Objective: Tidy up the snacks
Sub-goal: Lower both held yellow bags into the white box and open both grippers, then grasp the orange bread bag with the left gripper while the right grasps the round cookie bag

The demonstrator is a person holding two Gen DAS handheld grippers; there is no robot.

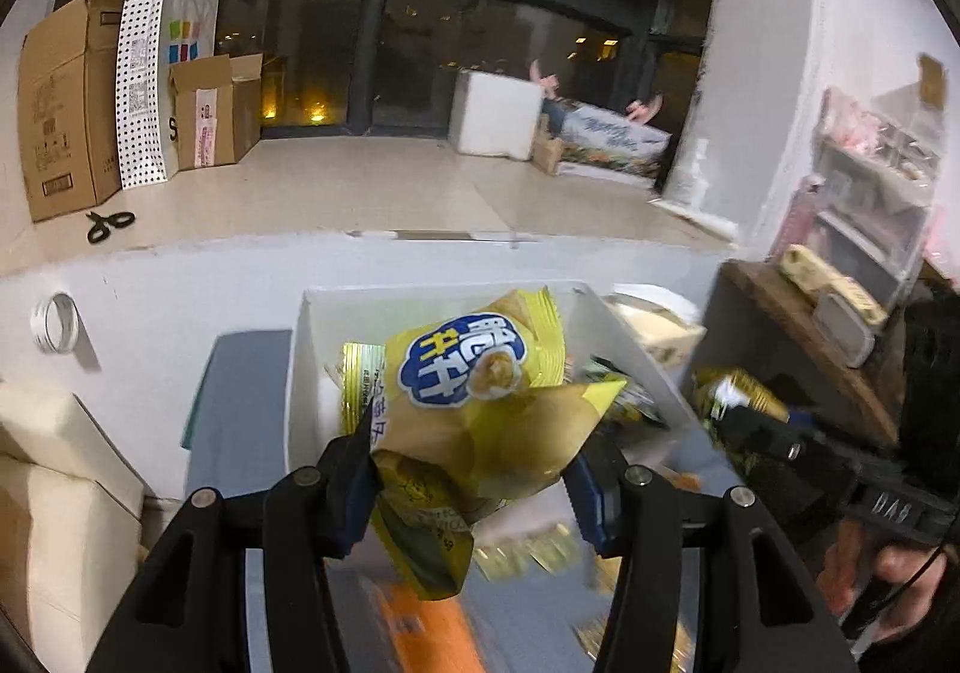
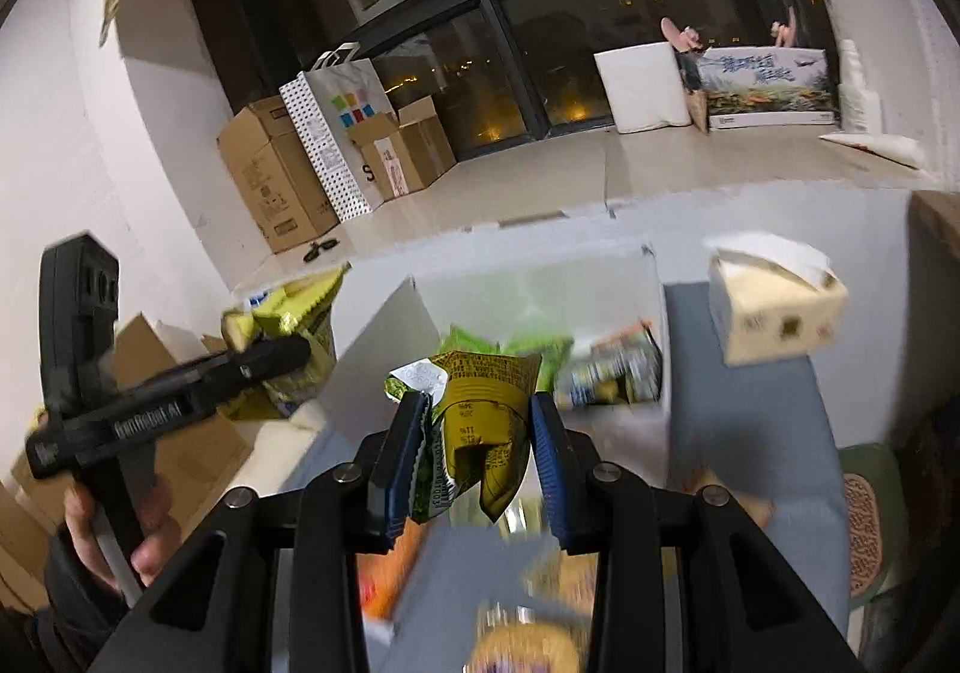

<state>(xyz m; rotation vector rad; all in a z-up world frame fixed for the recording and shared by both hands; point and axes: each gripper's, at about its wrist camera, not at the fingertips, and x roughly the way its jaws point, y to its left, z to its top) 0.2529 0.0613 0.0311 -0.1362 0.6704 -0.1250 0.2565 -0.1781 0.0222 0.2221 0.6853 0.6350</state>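
A crinkled yellow snack bag [image 1: 474,409] is clamped between the half-spread left gripper [image 1: 474,469] pads; a creased olive foil packet [image 2: 480,421] is pinched by the narrowly set right gripper [image 2: 480,451], a white bin [image 2: 540,277] beyond.

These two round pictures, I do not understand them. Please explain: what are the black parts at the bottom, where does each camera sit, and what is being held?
No robot here: a person holds a tool in each hand. Each picture comes from a fisheye camera on one tool, looking along its two black fingers.

In the left wrist view, the left hand-held gripper clamps a yellow snack bag above a white bin. The person's other hand shows at the right edge.

In the right wrist view, the right hand-held gripper is shut on a crumpled olive-green snack packet. More packets lie in the bin, which stands on a grey-blue surface beside a tissue box.
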